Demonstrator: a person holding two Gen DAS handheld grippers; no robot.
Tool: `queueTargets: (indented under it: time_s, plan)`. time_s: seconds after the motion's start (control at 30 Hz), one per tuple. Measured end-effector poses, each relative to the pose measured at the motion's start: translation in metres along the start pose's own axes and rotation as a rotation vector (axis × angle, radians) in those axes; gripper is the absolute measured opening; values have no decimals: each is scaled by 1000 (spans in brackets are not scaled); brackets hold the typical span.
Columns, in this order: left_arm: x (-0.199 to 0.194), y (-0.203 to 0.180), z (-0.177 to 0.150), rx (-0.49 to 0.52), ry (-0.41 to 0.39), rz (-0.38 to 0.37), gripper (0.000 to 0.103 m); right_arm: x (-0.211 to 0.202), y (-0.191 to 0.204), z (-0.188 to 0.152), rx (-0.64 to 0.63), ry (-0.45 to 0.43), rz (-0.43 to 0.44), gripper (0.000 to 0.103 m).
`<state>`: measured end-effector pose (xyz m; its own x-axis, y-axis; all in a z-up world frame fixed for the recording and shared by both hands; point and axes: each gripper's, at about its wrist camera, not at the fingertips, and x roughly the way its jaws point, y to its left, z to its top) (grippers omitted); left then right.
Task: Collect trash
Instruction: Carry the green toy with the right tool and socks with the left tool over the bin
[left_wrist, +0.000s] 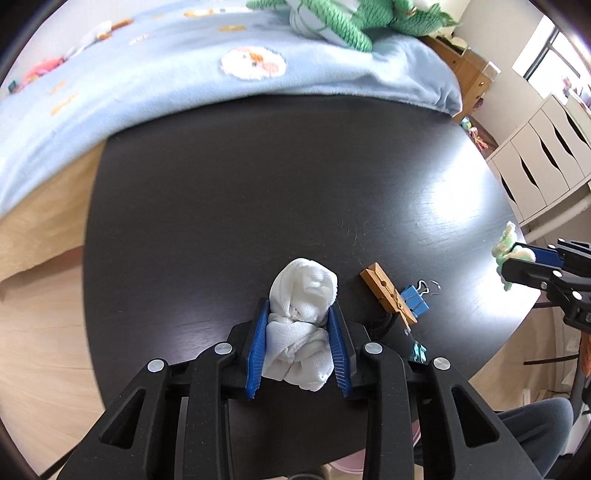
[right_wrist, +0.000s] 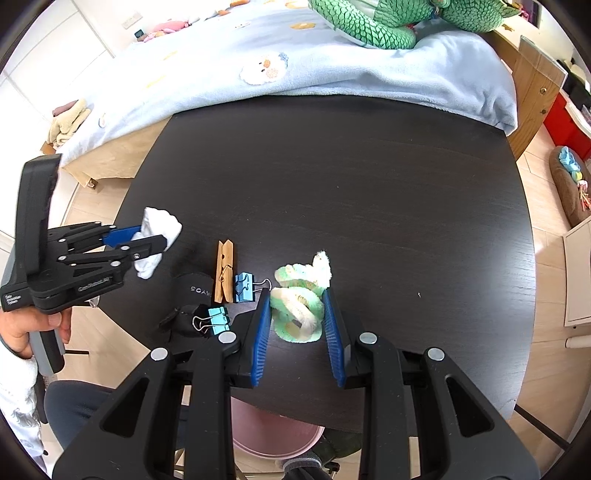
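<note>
A crumpled white tissue (left_wrist: 303, 284) sits between the blue pads of my left gripper (left_wrist: 298, 308), which is shut on it over the dark round table (left_wrist: 258, 184). The right wrist view shows the same left gripper (right_wrist: 147, 238) at the table's left edge, the white tissue (right_wrist: 162, 221) sticking out of its jaws. My right gripper (right_wrist: 296, 297) is shut on a crumpled green-and-white wad (right_wrist: 299, 306) near the front of the table (right_wrist: 332, 184). At the right edge of the left wrist view, the right gripper (left_wrist: 517, 258) shows with the green wad (left_wrist: 504, 247).
A wooden clothespin (right_wrist: 224, 271), two blue binder clips (right_wrist: 243, 288) (right_wrist: 218, 319) and a black cloth item (right_wrist: 195, 291) lie between the grippers. A pink bin (right_wrist: 273, 435) stands under the table's front edge. A bed with a blue blanket (left_wrist: 184, 92) borders the far side.
</note>
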<state>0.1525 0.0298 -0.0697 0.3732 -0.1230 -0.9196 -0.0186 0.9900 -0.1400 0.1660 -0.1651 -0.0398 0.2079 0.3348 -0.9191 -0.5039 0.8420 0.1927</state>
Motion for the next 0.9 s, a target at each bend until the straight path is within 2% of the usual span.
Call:
queueTargets:
  time_s: [0.33,0.6,0.9]
  plan:
    - [-62,-23,-30,80,-151,47,31,-35,9,-21,-36,-75,-17,28]
    - [-103,-55,-71,130,-262,13,31,-76,20,-59,-85,-167,-29,28]
    - [-128,-79,-112,150,-340,-3,31,-109,37,-110,-118,-252,-24,28]
